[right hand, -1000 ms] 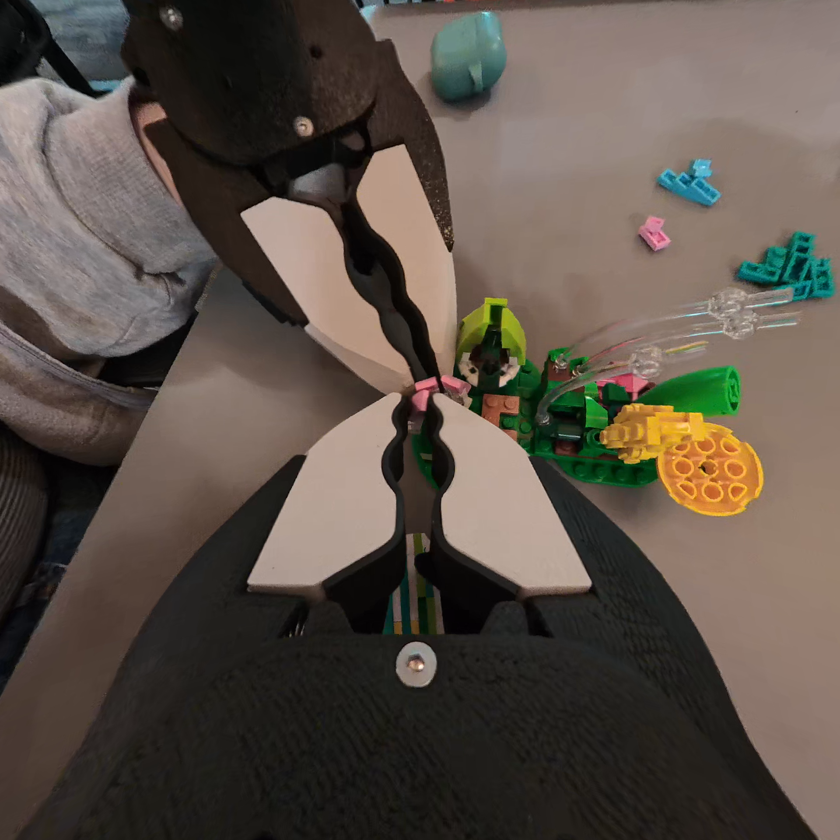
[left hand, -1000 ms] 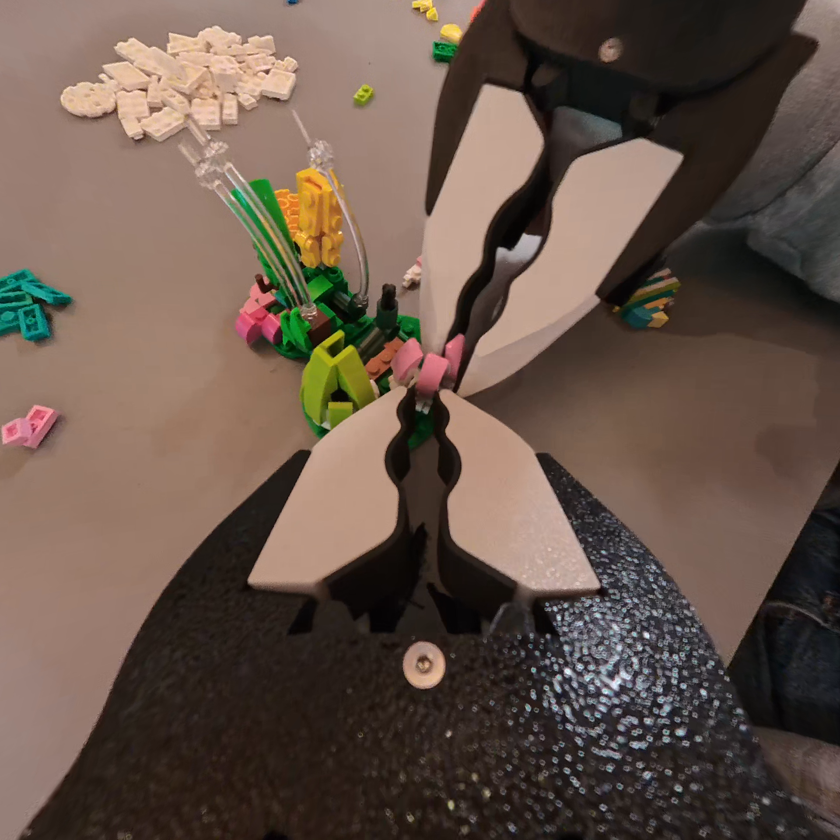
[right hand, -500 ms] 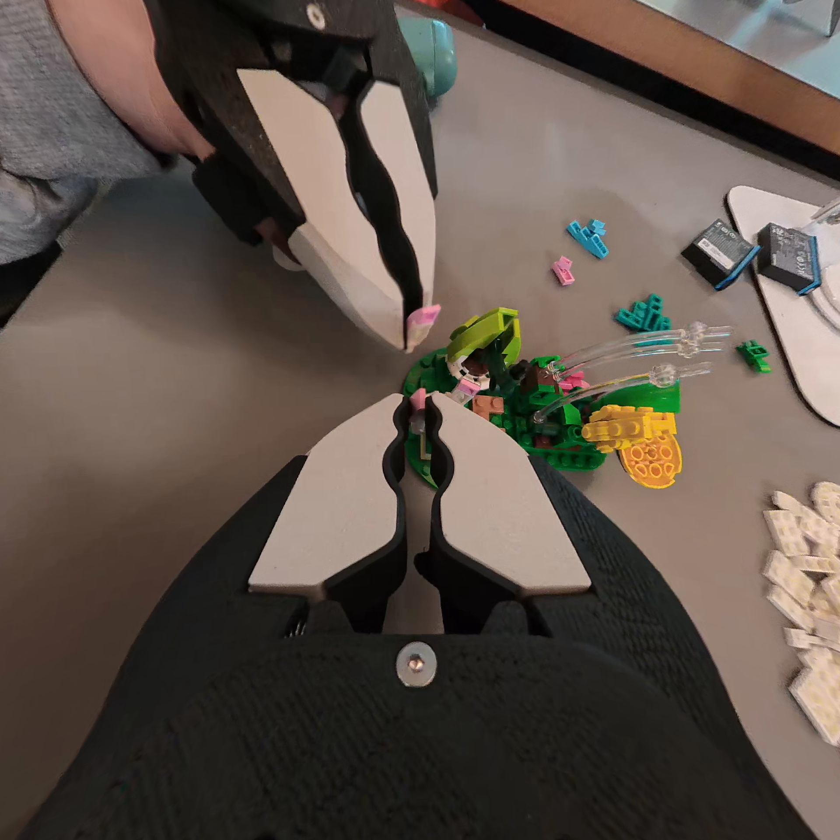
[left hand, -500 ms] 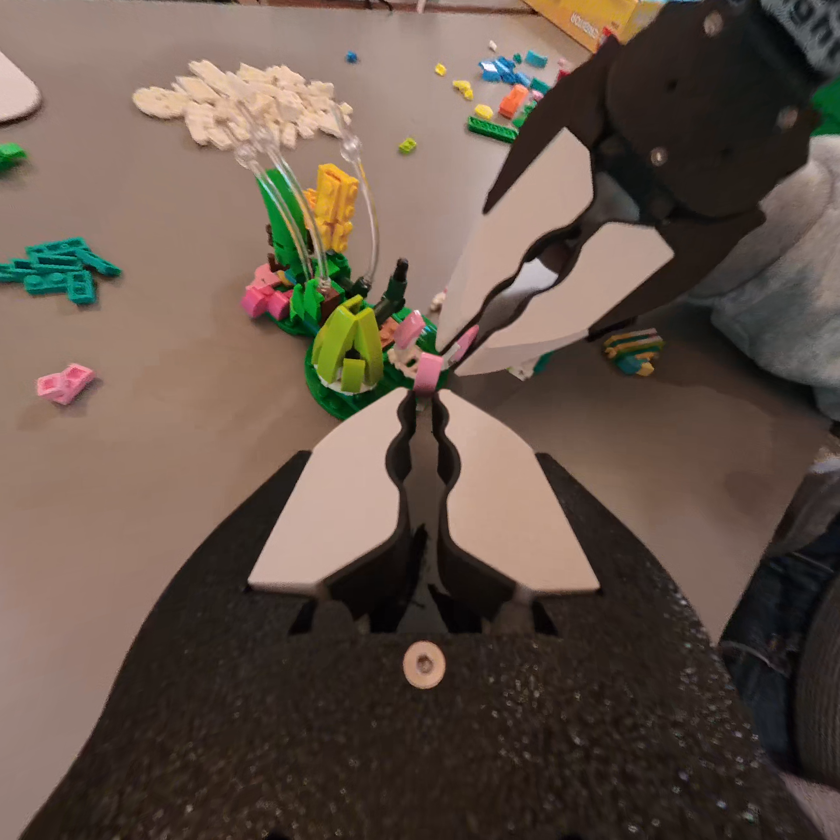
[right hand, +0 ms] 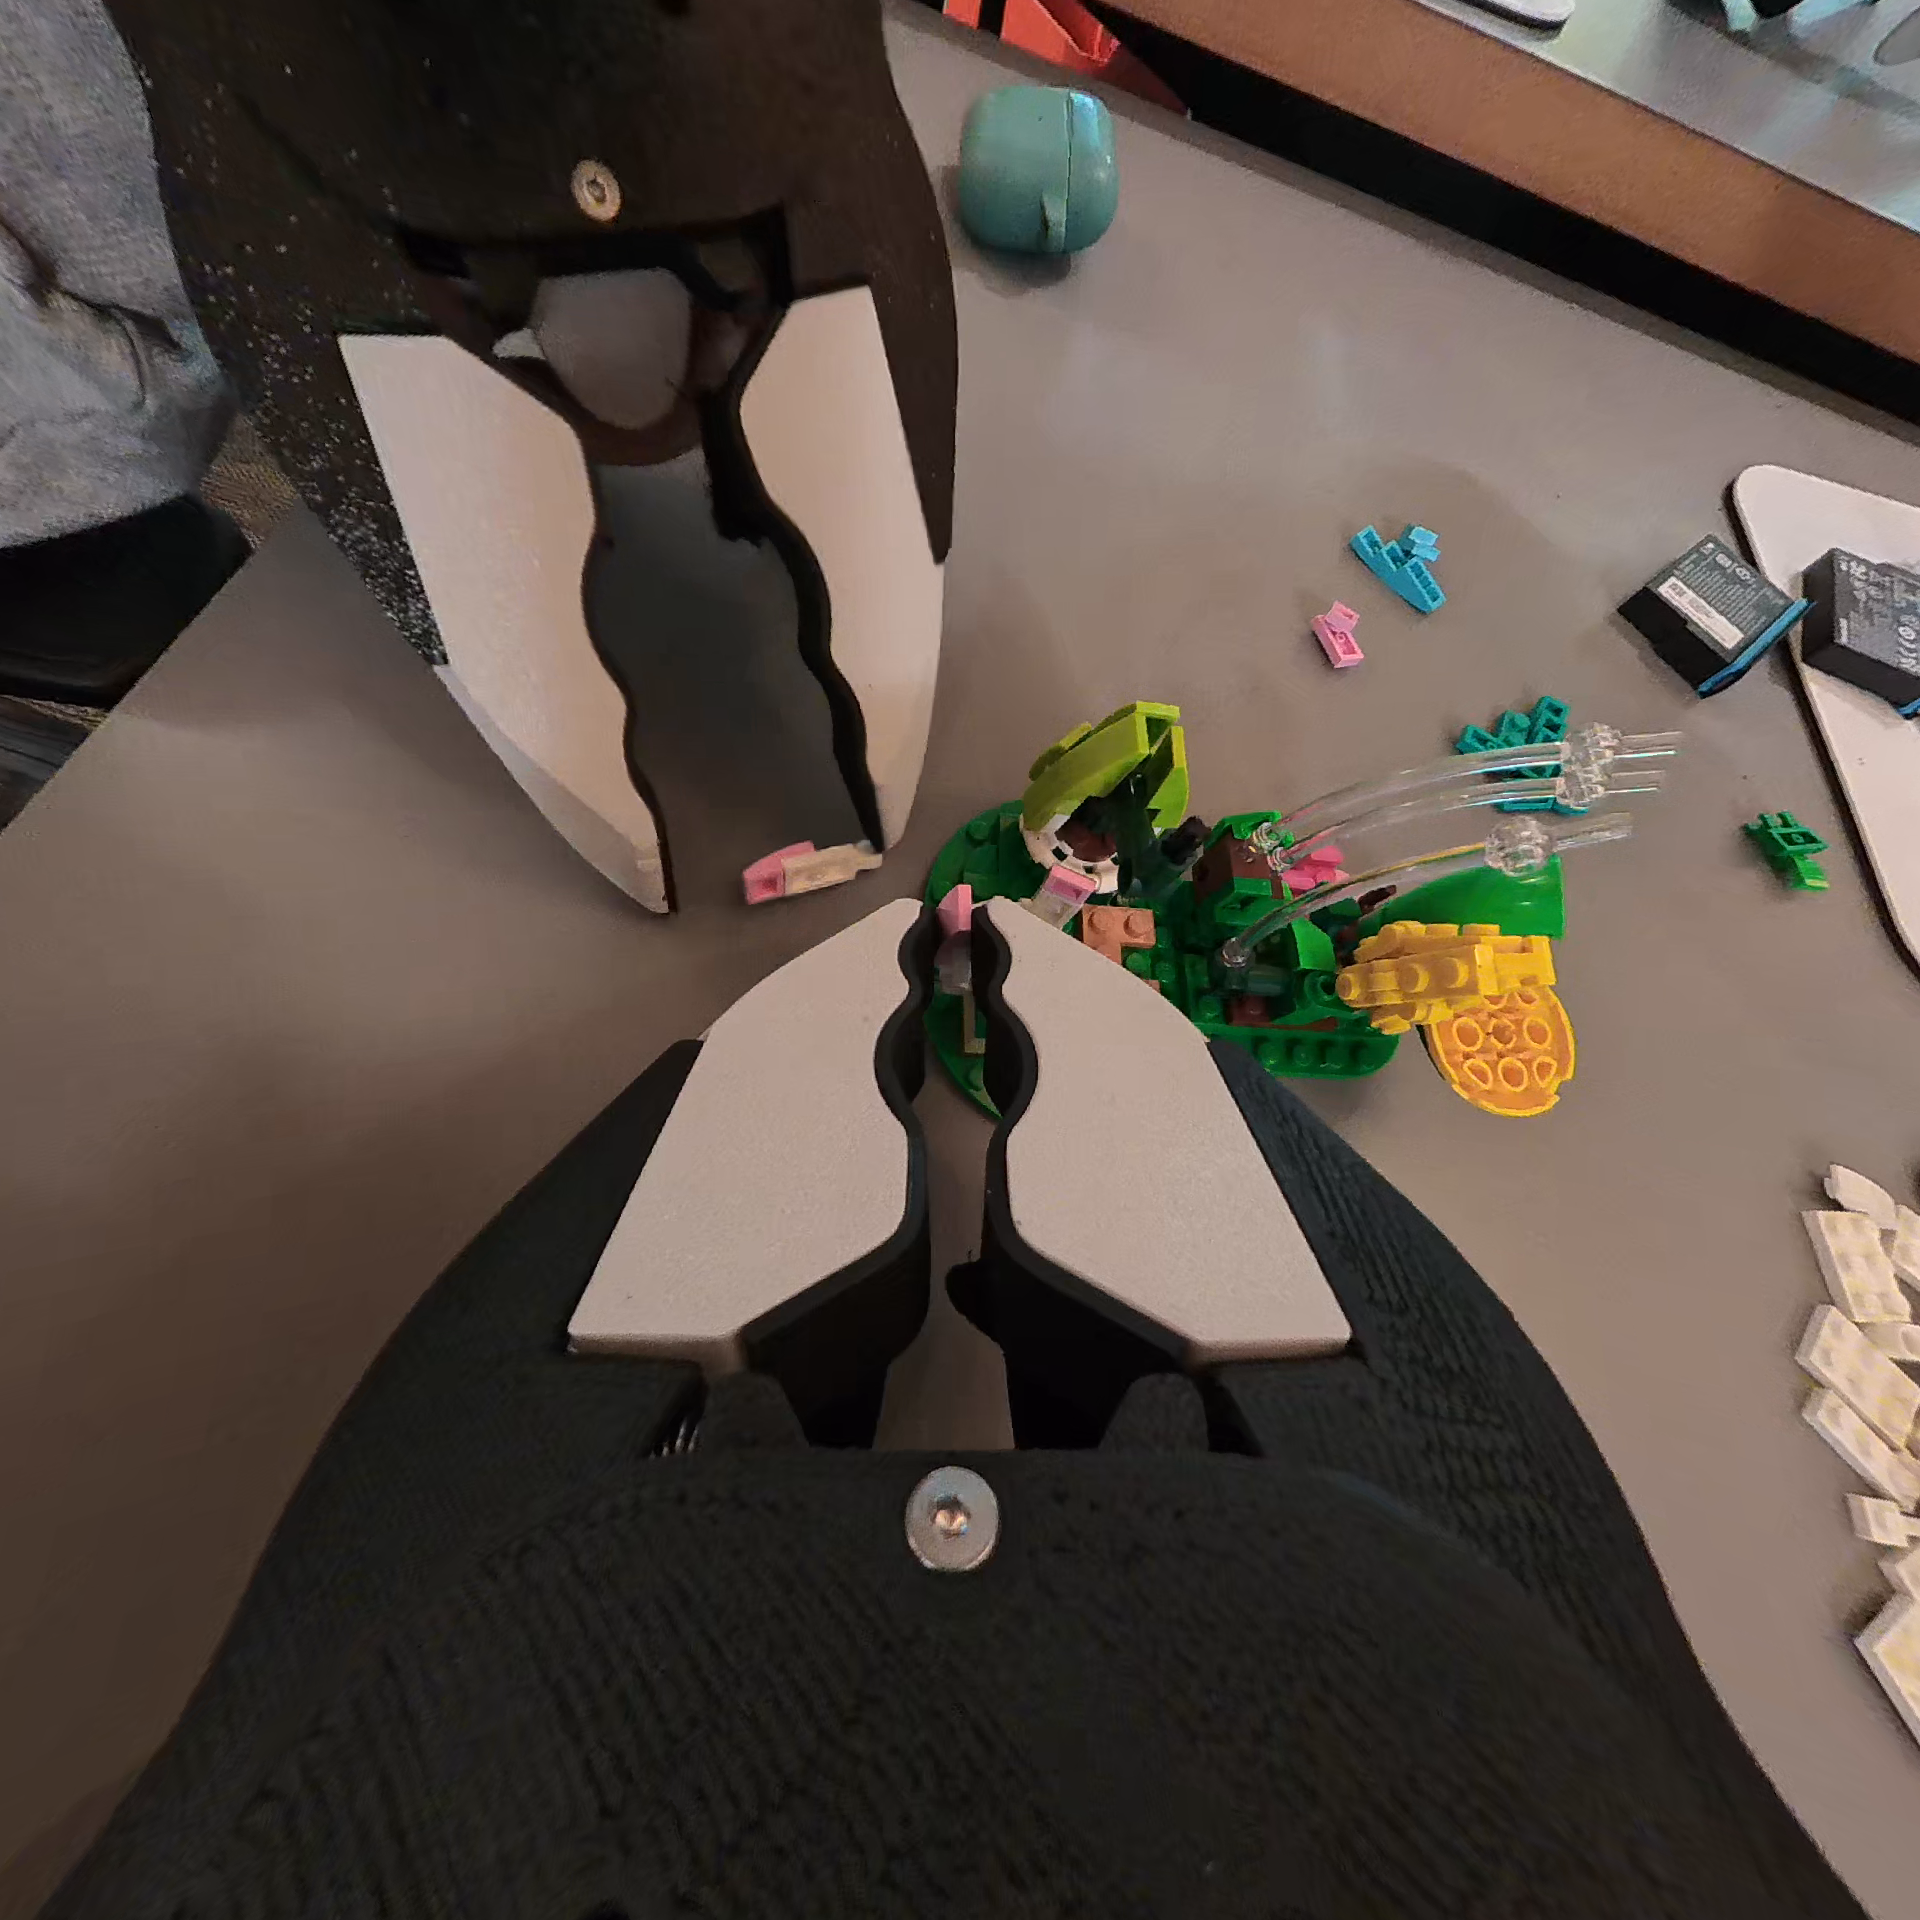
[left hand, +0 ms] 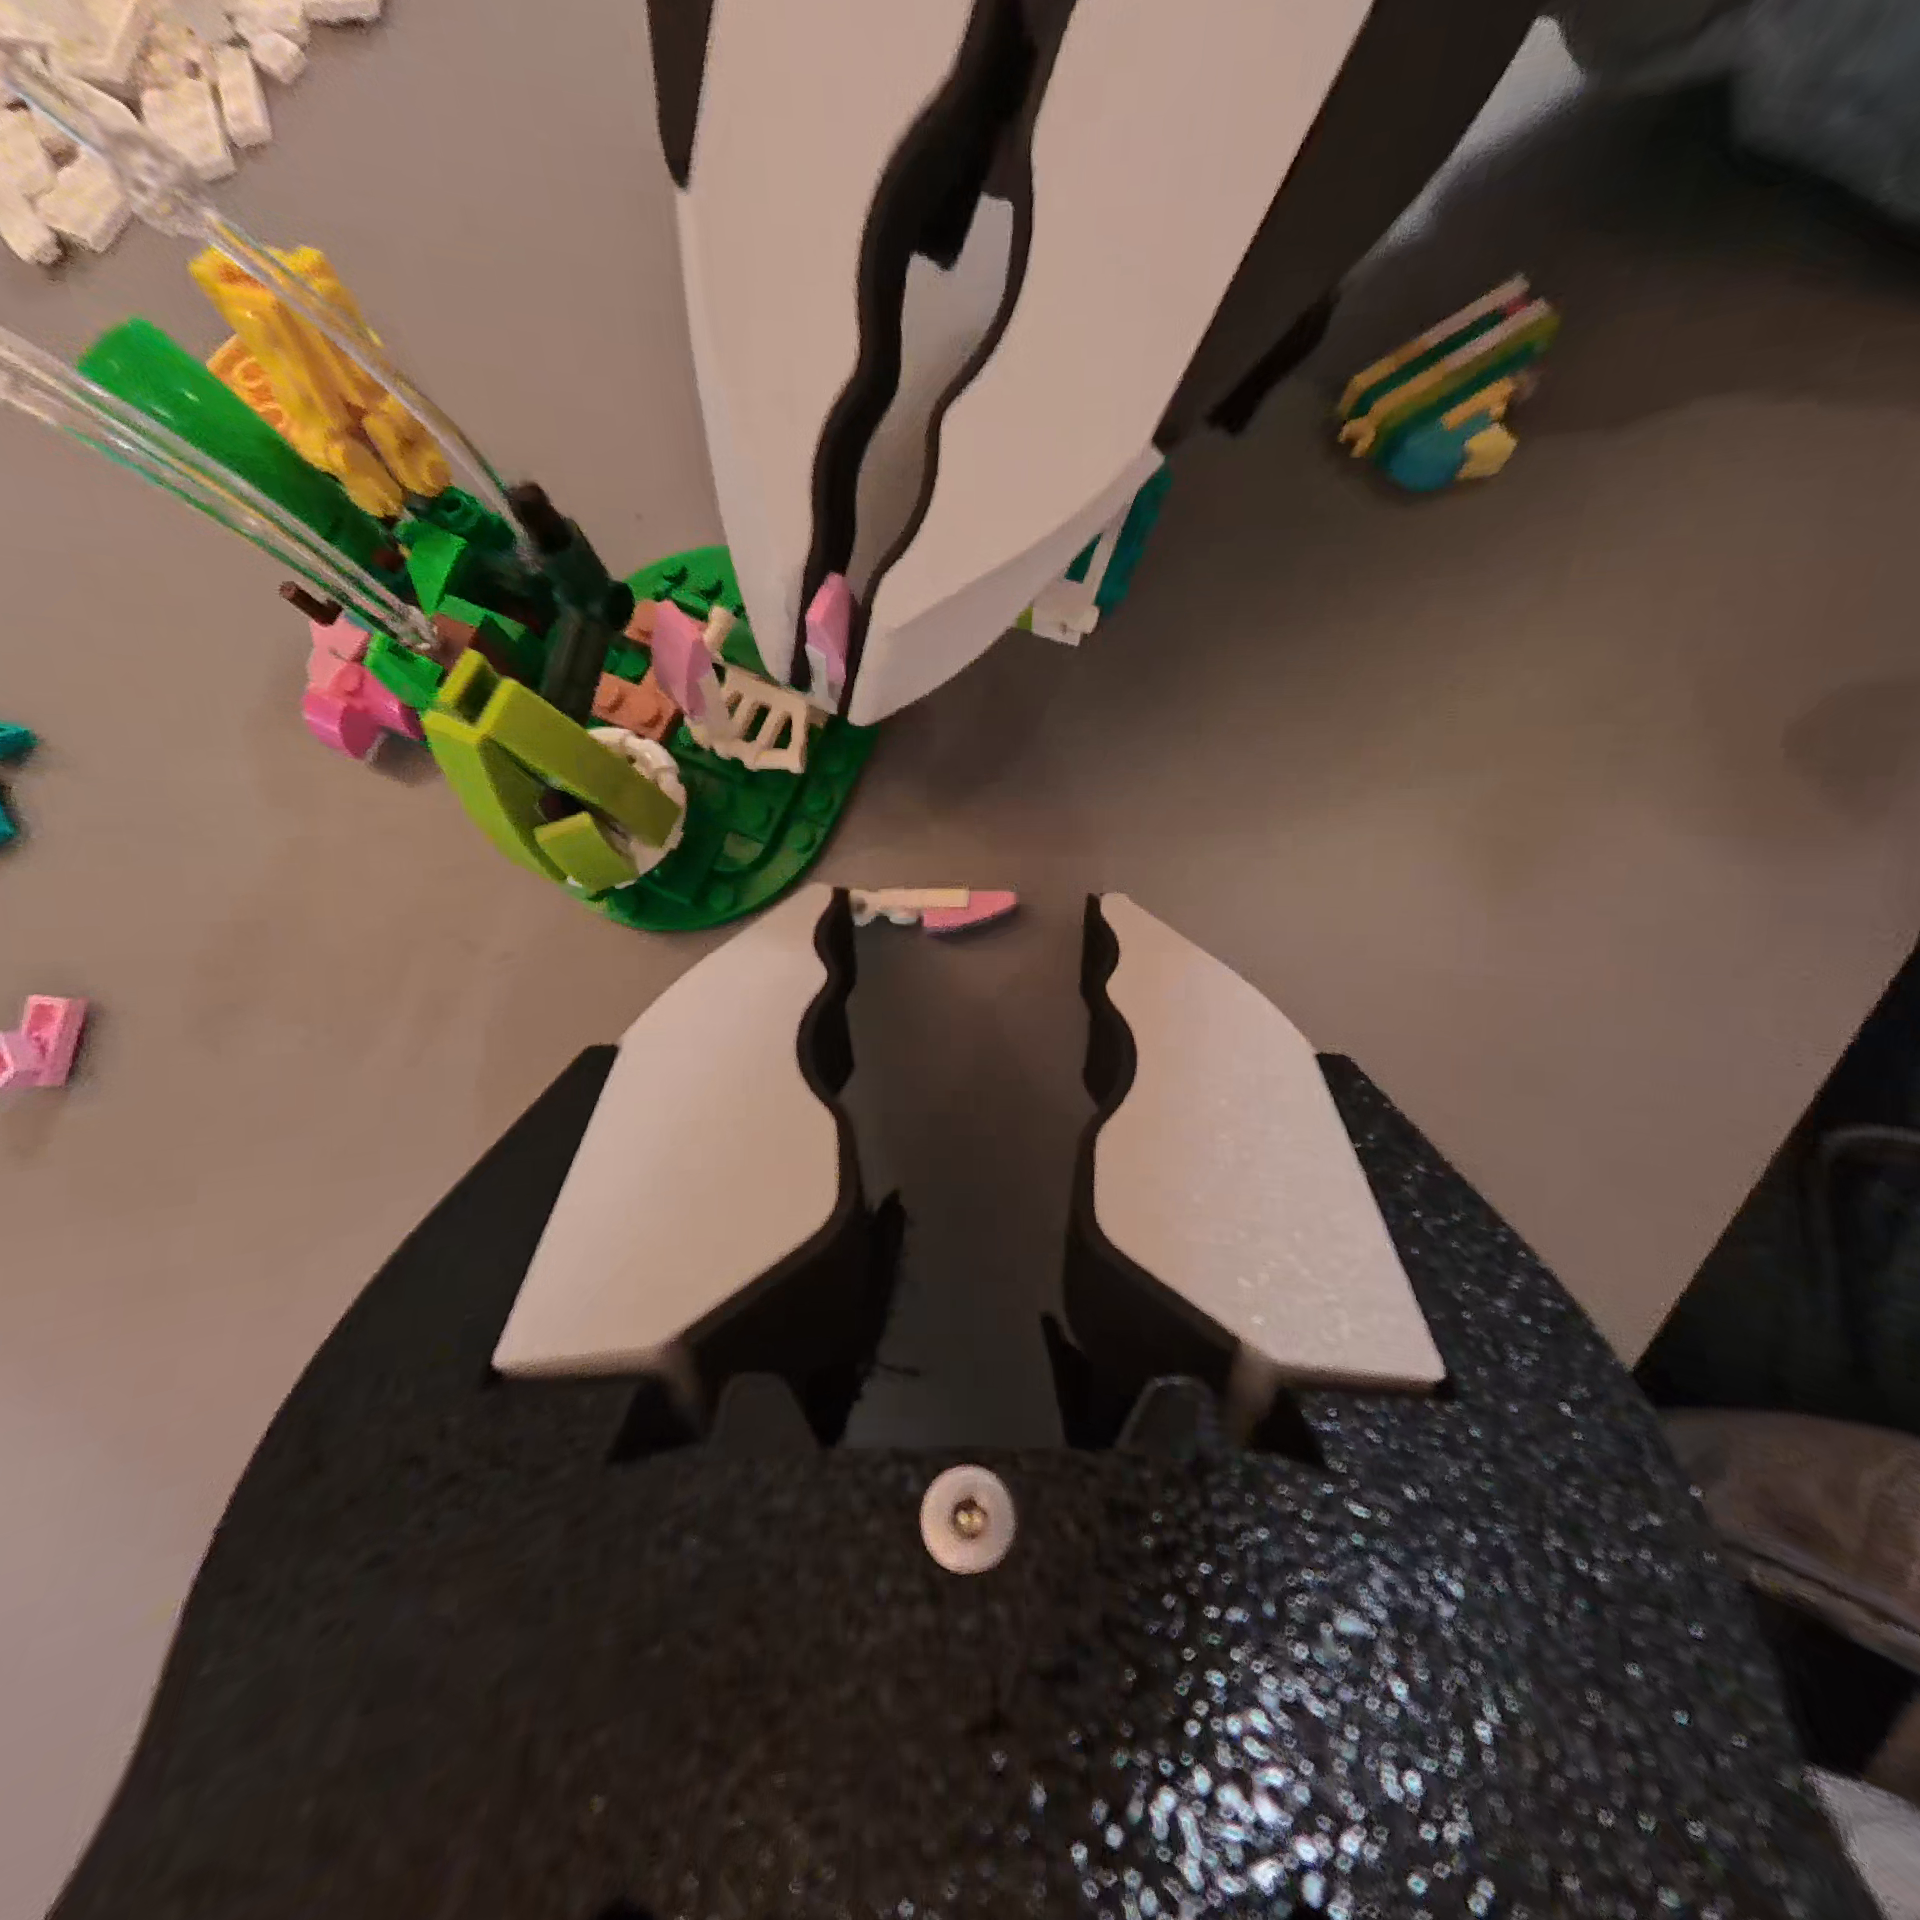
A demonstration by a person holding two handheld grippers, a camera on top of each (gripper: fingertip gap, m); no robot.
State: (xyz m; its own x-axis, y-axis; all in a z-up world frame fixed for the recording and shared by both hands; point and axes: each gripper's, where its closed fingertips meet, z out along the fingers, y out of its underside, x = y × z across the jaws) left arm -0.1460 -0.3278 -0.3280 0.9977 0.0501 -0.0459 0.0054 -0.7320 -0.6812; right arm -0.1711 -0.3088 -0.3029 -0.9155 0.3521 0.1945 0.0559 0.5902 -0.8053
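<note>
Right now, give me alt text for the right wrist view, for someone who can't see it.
The right gripper pinches a small pink brick piece at the edge of a green brick model on a grey table. Opposite, the left gripper stands open, a pink and white piece lying on the table at its fingertips.

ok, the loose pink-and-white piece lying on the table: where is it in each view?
Left wrist view: pink-and-white piece lies flat just beyond the open fingers, centre frame.
Right wrist view: same piece lies at the other gripper's fingertips, left of centre.
Shared landmark: green brick model beside it.
</note>
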